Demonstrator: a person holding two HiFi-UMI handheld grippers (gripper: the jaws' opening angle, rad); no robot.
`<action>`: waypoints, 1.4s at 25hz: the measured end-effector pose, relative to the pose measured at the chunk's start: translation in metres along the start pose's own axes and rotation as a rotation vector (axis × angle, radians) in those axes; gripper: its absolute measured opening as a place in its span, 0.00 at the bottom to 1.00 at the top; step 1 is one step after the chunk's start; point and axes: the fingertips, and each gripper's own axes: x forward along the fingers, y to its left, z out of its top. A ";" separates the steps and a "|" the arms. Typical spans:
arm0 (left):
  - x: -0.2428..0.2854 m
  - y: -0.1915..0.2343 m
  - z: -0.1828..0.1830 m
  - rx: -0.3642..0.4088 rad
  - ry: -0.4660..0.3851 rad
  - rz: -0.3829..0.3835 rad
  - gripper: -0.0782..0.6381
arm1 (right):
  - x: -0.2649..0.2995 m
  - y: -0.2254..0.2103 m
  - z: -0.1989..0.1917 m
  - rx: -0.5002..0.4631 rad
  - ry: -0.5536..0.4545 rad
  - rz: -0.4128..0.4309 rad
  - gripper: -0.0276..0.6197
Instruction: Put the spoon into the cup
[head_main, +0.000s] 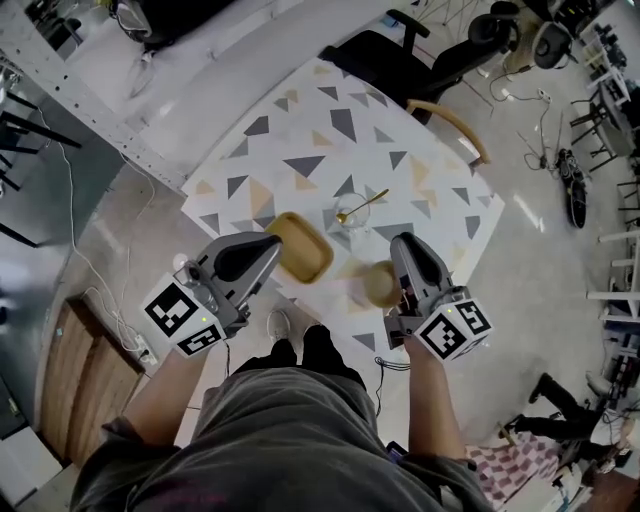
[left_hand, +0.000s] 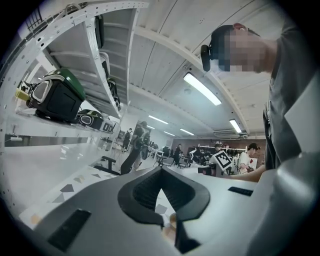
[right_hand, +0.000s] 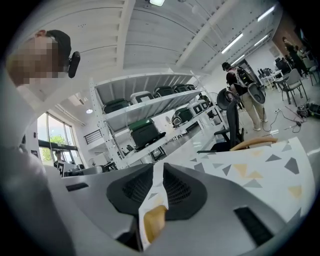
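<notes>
A gold spoon (head_main: 366, 204) stands in a clear glass cup (head_main: 352, 222). Its bowl end is down inside the glass and its handle leans out over the rim toward the far right. The cup sits near the middle of a white surface (head_main: 330, 105) printed with grey and tan triangles.

Just beside the cup, on its near left, lies a yellow square tray (head_main: 300, 247) with rounded corners. On the near right of the cup is a round tan dish (head_main: 379, 283), close to the edge of the surface.

The person holds both grippers raised on the near side, neither touching the cup or spoon. The left gripper (head_main: 272, 241) has its jaws together at the tips, with nothing between them. From above, its tip shows against the near-left edge of the tray. The right gripper (head_main: 402, 240) has its jaws a narrow gap apart and holds nothing. It shows just right of the tan dish.

A black office chair (head_main: 395, 50) and a wooden chair (head_main: 456, 126) stand at the far side.
</notes>
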 end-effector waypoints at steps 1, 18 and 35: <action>-0.002 -0.002 0.002 0.004 -0.001 -0.005 0.13 | -0.002 0.004 0.000 -0.002 -0.003 0.001 0.15; -0.024 -0.017 0.019 0.038 -0.026 -0.057 0.13 | -0.028 0.050 -0.007 -0.030 -0.027 0.009 0.09; -0.025 -0.012 0.020 0.026 -0.032 -0.047 0.13 | -0.024 0.058 -0.014 -0.042 0.003 0.040 0.07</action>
